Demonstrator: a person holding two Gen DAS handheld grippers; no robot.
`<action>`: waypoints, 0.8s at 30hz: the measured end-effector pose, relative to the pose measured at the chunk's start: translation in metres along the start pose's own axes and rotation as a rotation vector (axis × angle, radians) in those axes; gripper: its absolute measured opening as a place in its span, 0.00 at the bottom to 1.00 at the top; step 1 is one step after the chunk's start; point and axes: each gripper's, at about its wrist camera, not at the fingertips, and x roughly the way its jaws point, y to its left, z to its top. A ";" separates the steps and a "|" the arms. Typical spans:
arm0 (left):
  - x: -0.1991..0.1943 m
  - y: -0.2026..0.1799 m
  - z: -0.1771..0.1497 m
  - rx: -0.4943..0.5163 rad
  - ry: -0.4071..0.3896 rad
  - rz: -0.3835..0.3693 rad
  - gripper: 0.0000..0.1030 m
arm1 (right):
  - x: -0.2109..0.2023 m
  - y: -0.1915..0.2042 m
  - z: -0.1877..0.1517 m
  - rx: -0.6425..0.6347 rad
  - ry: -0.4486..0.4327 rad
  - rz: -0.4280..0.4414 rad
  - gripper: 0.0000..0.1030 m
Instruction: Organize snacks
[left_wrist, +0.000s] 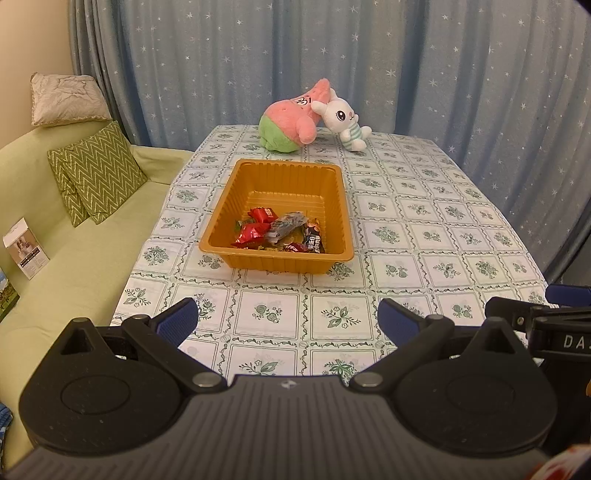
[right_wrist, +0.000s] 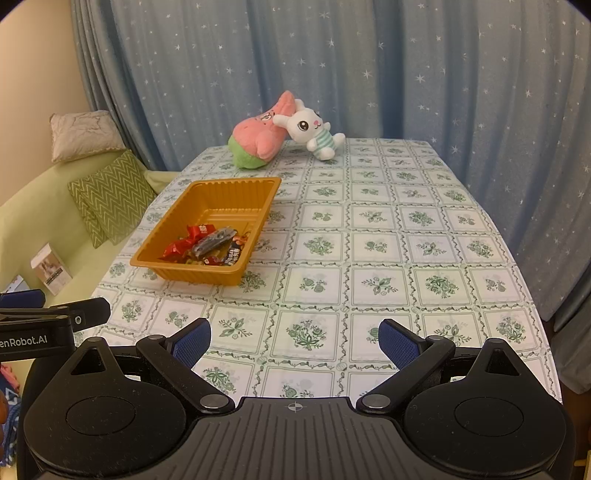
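An orange plastic tray (left_wrist: 221, 201) (right_wrist: 162, 236) stands on the table, left of centre. Inside its near end lie several wrapped snacks: red packets (left_wrist: 253, 230) (right_wrist: 184, 243), a grey packet (left_wrist: 286, 225) (right_wrist: 214, 240) and a dark packet (left_wrist: 314, 240) (right_wrist: 234, 253). My left gripper (left_wrist: 288, 323) is open and empty, held above the table's near edge in front of the tray. My right gripper (right_wrist: 294, 341) is open and empty, to the right of the left one, with the tray ahead to its left.
A floral tablecloth (left_wrist: 424, 229) (right_wrist: 369, 251) covers the table. A pink-and-green plush (left_wrist: 291, 122) (right_wrist: 258, 140) and a white rabbit plush (left_wrist: 345, 120) (right_wrist: 312, 131) lie at the far edge. A green sofa (left_wrist: 74, 251) with cushions stands left. Blue curtains hang behind.
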 end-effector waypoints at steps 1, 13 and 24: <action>0.000 0.000 0.000 -0.001 0.000 0.000 1.00 | 0.000 0.000 0.000 0.000 0.001 -0.001 0.94; 0.000 0.001 -0.001 -0.001 0.000 -0.001 1.00 | 0.001 0.001 -0.001 -0.004 0.000 -0.001 0.94; 0.000 0.001 -0.001 0.000 -0.001 0.000 1.00 | 0.001 0.001 -0.002 -0.005 0.003 -0.002 0.94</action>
